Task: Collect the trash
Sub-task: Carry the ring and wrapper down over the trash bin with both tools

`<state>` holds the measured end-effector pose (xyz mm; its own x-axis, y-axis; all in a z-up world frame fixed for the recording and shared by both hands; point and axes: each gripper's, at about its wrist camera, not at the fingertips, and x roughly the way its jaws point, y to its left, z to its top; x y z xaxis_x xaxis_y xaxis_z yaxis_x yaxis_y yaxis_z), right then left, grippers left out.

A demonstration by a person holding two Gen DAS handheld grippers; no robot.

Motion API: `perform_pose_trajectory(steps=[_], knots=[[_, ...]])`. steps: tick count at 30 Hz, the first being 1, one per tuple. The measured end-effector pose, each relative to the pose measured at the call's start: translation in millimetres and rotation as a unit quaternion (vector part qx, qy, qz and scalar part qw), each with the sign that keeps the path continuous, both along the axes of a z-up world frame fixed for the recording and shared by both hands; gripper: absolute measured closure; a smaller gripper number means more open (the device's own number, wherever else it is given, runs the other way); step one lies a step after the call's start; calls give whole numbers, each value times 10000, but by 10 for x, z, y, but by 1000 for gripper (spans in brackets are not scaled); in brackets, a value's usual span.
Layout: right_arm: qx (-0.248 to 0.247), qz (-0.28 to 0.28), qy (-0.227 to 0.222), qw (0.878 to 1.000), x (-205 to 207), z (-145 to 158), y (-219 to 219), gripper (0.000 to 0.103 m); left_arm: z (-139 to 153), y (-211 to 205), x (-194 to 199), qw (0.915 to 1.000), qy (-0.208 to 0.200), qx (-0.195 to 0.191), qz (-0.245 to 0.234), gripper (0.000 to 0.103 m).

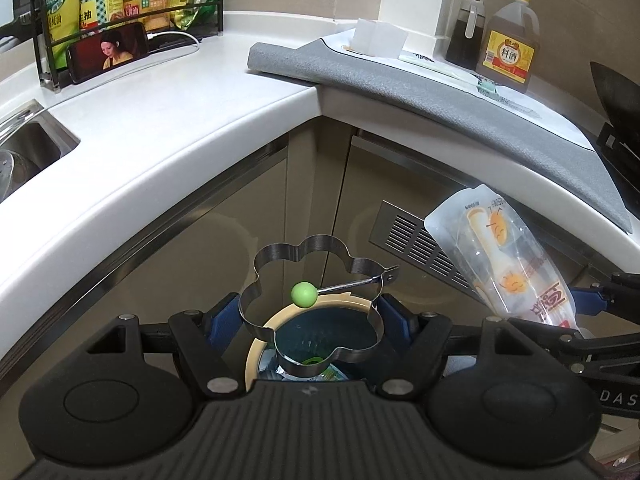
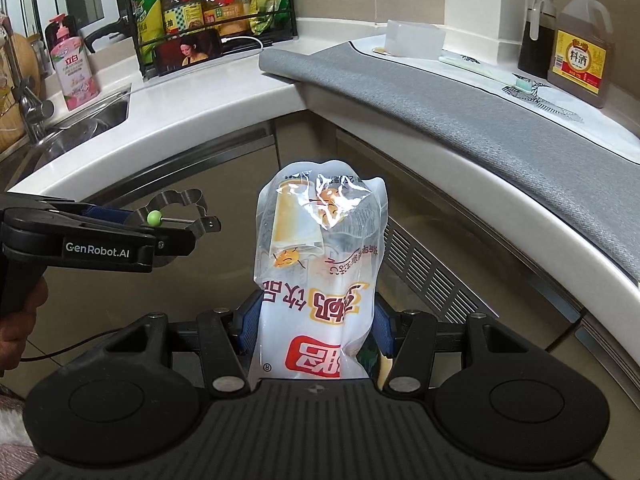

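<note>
Two loads, one per hand. My left gripper [image 1: 310, 316] is clamped across a flower-shaped metal ring [image 1: 308, 300] with a green knob [image 1: 303, 294]. Directly below the ring sits the trash bin [image 1: 260, 344], cream rim, wrappers inside (depth hard to judge), so my left hand looks nearer. My right gripper [image 2: 314, 326] pinches a clear snack bag [image 2: 320, 264] at its printed end, long axis running up and away, just right of the bin in the left view. Legible: "GenRobot.AI" on the left gripper's side; "料酒" on the amber bottle [image 2: 580, 60] far right; "立白" on the pink pump bottle [image 2: 72, 64] far left.
</note>
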<state>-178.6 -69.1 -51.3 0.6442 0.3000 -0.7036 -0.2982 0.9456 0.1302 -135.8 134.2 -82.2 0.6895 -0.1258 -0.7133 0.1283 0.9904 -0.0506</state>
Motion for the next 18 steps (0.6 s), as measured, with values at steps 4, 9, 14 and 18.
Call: perform_pose_trajectory(steps=[4,9,14,18], knots=[[-40,64,1,10000,15,1,21,46,-12,16,6,10000,38,-22,32,25],[-56,78,12,10000,28,-13,22,46,-24,11,12,10000,53,-5,56,25],[-35,24,57,10000,48,-38,14,46,-37,-19,24,10000,55,35,31,25],[-31,-6,94,10000,59,-64,27,46,-48,-57,35,10000,51,74,-7,25]])
